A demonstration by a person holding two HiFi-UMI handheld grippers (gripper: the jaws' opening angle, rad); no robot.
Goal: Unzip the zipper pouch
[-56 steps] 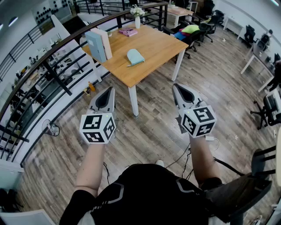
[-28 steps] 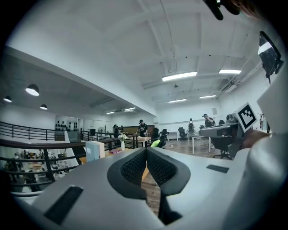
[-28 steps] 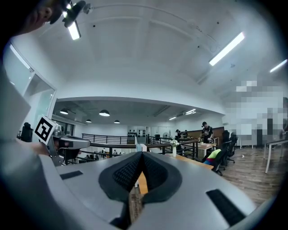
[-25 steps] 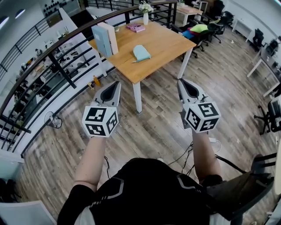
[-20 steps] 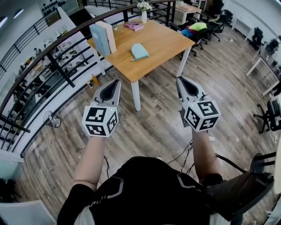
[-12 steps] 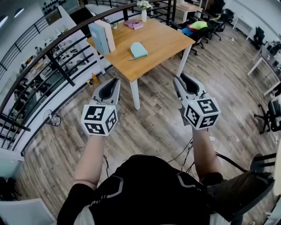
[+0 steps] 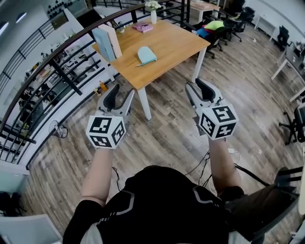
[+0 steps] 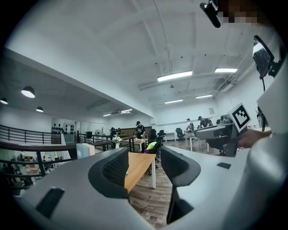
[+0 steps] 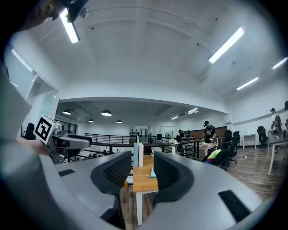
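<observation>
A light blue zipper pouch (image 7: 147, 54) lies on the wooden table (image 7: 171, 45), a little back from its front corner. Both grippers hang in the air well short of the table, pointing level at it. My left gripper (image 7: 119, 92) is open; its jaws have just been opening and nothing is between them. My right gripper (image 7: 197, 86) is open too, its jaws also just opened and bare. In the right gripper view the pouch (image 9: 152, 172) shows far off on the table (image 9: 143, 184), half hidden by one jaw. In the left gripper view the table (image 8: 137, 164) appears between the jaws.
Upright pale blue books (image 7: 107, 43), a pink book (image 7: 141, 27) and a vase of flowers (image 7: 153, 12) share the table. A dark railing (image 7: 62, 71) runs along the left. Office chairs (image 7: 214, 28) stand behind the table. The floor is wood plank.
Both grippers, shut a second ago, now stand open. Both hands have moved forward, closer to the table.
</observation>
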